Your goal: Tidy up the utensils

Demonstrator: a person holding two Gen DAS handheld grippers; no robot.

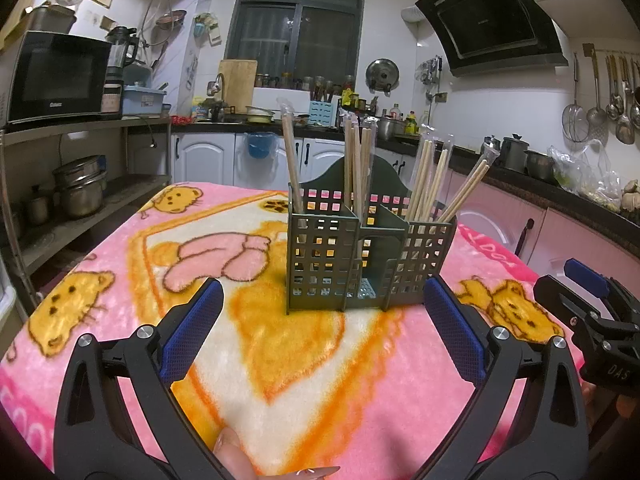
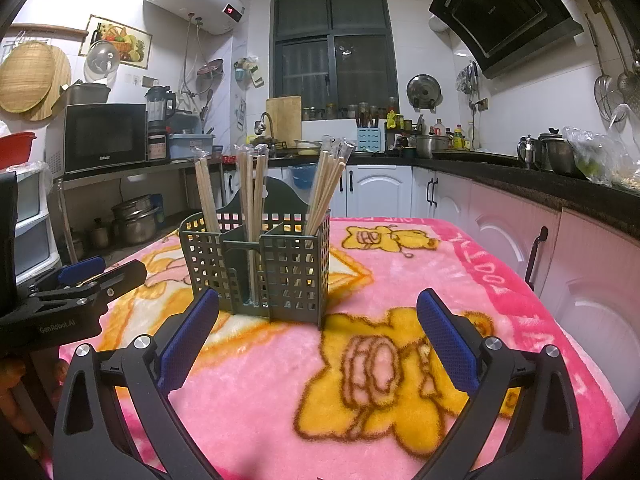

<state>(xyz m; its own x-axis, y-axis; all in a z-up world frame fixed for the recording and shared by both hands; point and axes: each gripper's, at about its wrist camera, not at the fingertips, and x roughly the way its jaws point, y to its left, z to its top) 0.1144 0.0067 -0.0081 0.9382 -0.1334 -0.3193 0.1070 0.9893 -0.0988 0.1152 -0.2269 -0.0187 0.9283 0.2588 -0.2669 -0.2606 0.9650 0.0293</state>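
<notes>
A dark green lattice utensil holder stands upright on the pink cartoon blanket. Wrapped wooden chopsticks stick up from its three compartments, a few leaning right. My left gripper is open just in front of the holder, nothing between its blue pads. My right gripper is open too, near the holder's front right corner, empty. Each gripper shows in the other's view: the right gripper at the right edge, the left gripper at the left.
Beyond the table a dark counter runs along white cabinets, with pots and bottles on it. A microwave sits on a metal shelf at left, pans below. Ladles hang on the right wall. A fingertip shows below.
</notes>
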